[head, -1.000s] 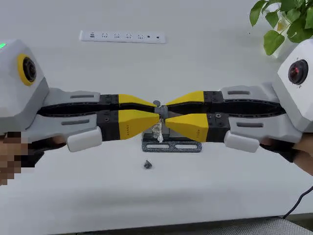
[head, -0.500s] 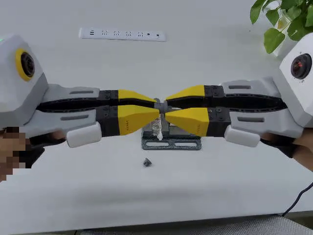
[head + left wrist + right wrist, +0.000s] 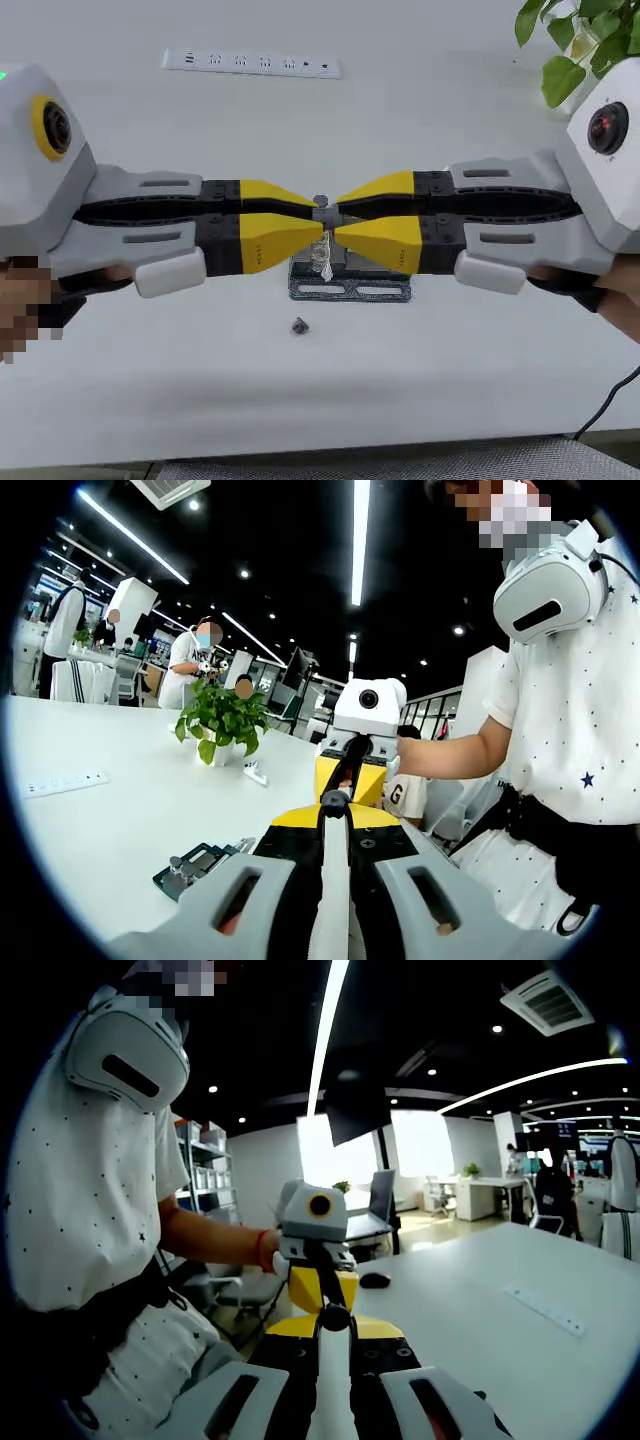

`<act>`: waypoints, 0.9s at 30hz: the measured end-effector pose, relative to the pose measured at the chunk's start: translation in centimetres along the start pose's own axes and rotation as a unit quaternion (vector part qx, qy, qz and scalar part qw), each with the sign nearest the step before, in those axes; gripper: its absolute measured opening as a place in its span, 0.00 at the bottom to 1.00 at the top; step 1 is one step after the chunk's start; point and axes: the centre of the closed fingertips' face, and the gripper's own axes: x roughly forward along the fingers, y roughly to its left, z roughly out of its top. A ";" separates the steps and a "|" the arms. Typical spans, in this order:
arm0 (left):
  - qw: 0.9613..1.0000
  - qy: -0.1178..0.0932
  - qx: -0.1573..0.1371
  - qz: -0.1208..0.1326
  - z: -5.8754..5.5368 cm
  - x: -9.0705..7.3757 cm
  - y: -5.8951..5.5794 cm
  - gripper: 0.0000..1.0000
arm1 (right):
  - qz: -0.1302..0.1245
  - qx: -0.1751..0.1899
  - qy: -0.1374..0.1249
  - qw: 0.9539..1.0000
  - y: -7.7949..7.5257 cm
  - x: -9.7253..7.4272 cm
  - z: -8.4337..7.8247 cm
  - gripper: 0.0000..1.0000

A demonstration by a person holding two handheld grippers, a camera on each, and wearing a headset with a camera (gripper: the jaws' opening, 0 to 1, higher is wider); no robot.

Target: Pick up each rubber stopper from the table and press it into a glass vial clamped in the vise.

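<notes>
Left tongs [image 3: 318,221]: narrow, tip at raised stopper [image 3: 320,204].
Right tongs [image 3: 338,220]: narrow, opposite; holder unclear.
Vial [image 3: 323,264]: in vise [image 3: 350,292], below tips.
Remaining: pressing; loose stopper [image 3: 300,326] on desk [image 3: 450,380].

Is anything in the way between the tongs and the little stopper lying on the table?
Nothing visible does. The stopper lies alone on bare table in front of the vise, while the left tongs and right tongs meet tip to tip over the vise.

I'm looking at a white table [image 3: 150,380]; a power strip [image 3: 250,64] lies near its far edge. A vise [image 3: 350,291] sits mid-table; one rubber stopper [image 3: 300,325] lies just before it.
</notes>
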 end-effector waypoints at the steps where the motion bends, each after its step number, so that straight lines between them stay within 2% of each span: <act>1: 1.000 0.001 -0.001 0.001 -0.1 0.0 0.1 0.04 | 0.000 0.001 0.002 1.000 0.0 0.0 0.0 0.05; 10: 1.000 0.017 0.014 0.011 -0.8 -0.3 0.5 0.06 | -0.006 0.005 0.021 1.000 -0.6 -0.1 -0.1 0.05; 15: 0.999 0.034 0.023 0.023 -1.6 -0.7 0.9 0.12 | -0.026 0.005 0.040 0.999 -2.0 -0.6 -0.2 0.05; 20: 0.997 0.057 0.038 0.043 -2.8 -1.2 1.6 0.19 | -0.047 0.005 0.077 0.996 -3.8 -1.0 -1.3 0.05; 22: 0.996 0.066 0.044 0.050 -3.3 -1.3 1.8 0.25 | -0.054 -0.003 0.101 0.993 -4.4 -1.1 -1.9 0.05; 25: 0.993 0.089 0.056 0.062 -4.3 -1.5 2.3 0.31 | -0.059 -0.001 0.124 0.991 -5.6 -1.2 -2.6 0.05; 27: 0.990 0.104 0.063 0.070 -5.1 -1.6 2.6 0.36 | -0.066 -0.007 0.149 0.987 -6.4 -1.4 -3.4 0.05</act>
